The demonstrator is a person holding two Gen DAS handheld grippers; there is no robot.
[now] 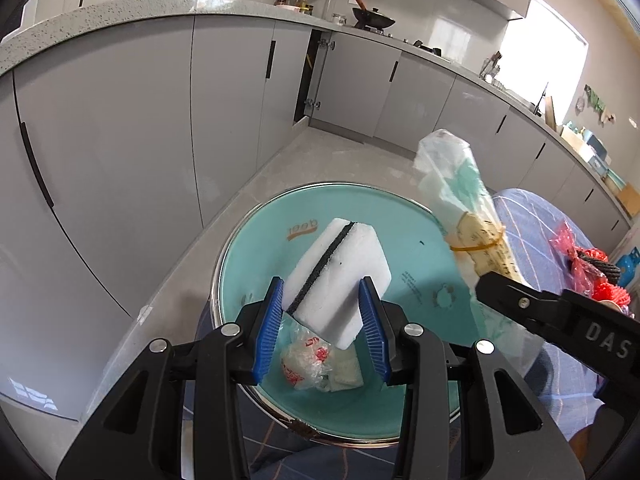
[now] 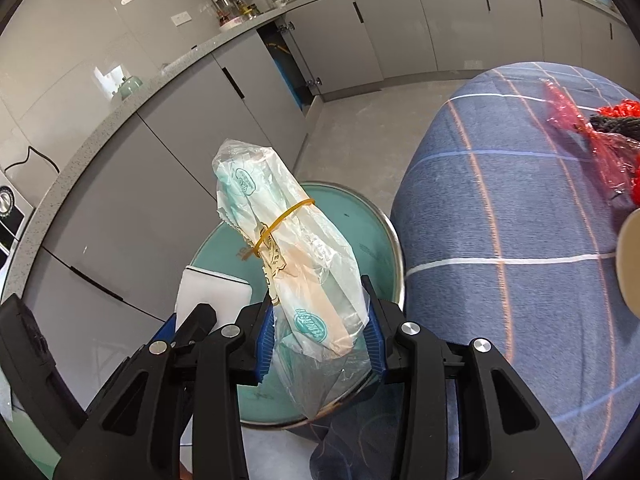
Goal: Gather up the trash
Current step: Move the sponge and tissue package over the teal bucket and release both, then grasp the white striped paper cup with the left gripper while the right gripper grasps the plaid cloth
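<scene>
Step in hand: carrying two pieces of trash to the bin, both poised above its mouth, release not yet made
Left hand-held gripper (image 1: 325,322): clenched on the white sponge block (image 1: 340,276), blue pads pressing its two sides, block tilted, dark stripe running along its top
Bin (image 1: 256,248): round, metal rim, teal liner, standing on the floor just beside the cloth-covered bench (image 2: 500,240); crumpled wrapper (image 1: 306,360) already lying at the bottom
Right hand-held gripper (image 2: 320,344): grasping the lower end of the bagged bundle (image 2: 280,240), a clear plastic bag with printed paper inside, yellow rubber band around its middle, upper end sticking up and leaning left
Next move, judged: opening of the left jaws first, sponge directly over the opening; bundle long and leaning, so centring over the bin before letting go, or risk of catching the rim
Still to collect, judged: red plastic and netting (image 2: 600,152) on the bench at far right
Hard to make out: print on the bundle and the liner unreadable; red items cut off by the frame edge; bin base hidden behind the jaws
</scene>
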